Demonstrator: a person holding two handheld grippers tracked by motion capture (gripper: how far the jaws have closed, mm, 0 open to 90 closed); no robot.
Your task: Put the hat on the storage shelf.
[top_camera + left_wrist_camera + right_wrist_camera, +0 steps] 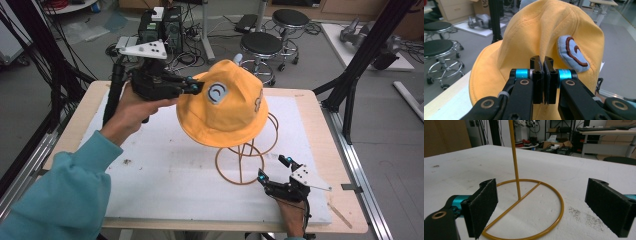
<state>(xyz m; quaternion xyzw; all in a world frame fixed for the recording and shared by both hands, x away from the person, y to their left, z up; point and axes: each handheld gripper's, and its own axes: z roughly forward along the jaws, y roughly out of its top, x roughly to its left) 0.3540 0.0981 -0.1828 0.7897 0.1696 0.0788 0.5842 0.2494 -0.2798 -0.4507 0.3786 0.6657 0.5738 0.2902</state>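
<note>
Just below the yellow hat (225,107), a wire stand (245,160) rises from the white mat (165,170).

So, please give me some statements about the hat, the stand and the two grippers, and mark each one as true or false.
1. The left gripper is shut on a fold of the yellow hat. True.
2. The right gripper holds the upright rod of the wire stand. False: its jaws stand wide open on either side of the stand's round base and touch nothing.
3. The hat has a round blue patch with a dark spiral stitched on it. True.
4. The hat lies flat on the white table cover. False: it is up in the air, over the top of the stand.
5. The stand is made of blue plastic. False: it is thin yellow-orange wire.
</note>
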